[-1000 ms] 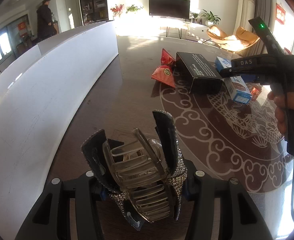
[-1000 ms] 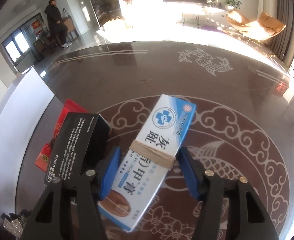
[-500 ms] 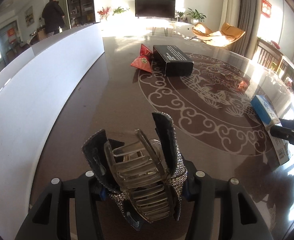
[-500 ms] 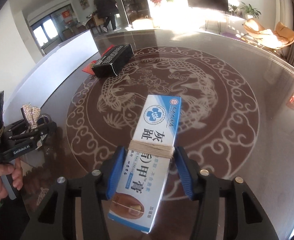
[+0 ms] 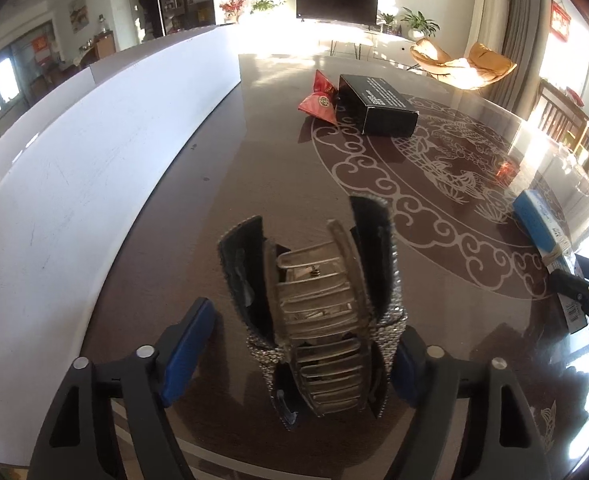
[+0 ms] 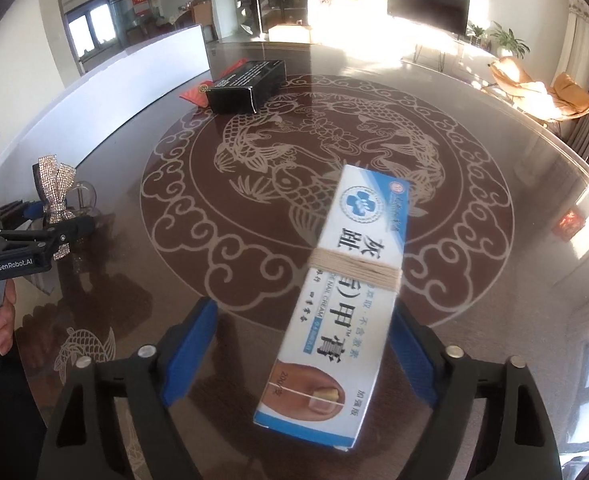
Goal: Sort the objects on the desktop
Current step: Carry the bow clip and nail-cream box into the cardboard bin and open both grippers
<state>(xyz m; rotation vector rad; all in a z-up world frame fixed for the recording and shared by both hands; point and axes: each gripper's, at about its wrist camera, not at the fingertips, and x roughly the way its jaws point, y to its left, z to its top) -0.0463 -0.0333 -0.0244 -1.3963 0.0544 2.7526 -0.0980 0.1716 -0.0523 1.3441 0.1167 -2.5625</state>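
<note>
A rhinestone hair claw clip (image 5: pixel 318 304) rests on the dark table between the fingers of my left gripper (image 5: pixel 298 352), which is open; its left pad (image 5: pixel 186 348) stands apart from the clip, the right pad touches it. The clip also shows in the right wrist view (image 6: pixel 56 196). My right gripper (image 6: pixel 302 344) is open, with the blue-and-white nail cream box (image 6: pixel 346 300) lying tilted between its fingers, against the right one. The box shows at the right edge of the left wrist view (image 5: pixel 542 228).
A black box (image 5: pixel 378 104) and a red packet (image 5: pixel 318 100) lie at the far side of the round table with a fish pattern (image 6: pixel 334 140). A long white wall panel (image 5: pixel 74 168) runs along the table's left side.
Both grippers have opened: the left let go of the hair clip, the right let go of the nail cream box, which now leans toward the right finger. Both came down toward the table.
</note>
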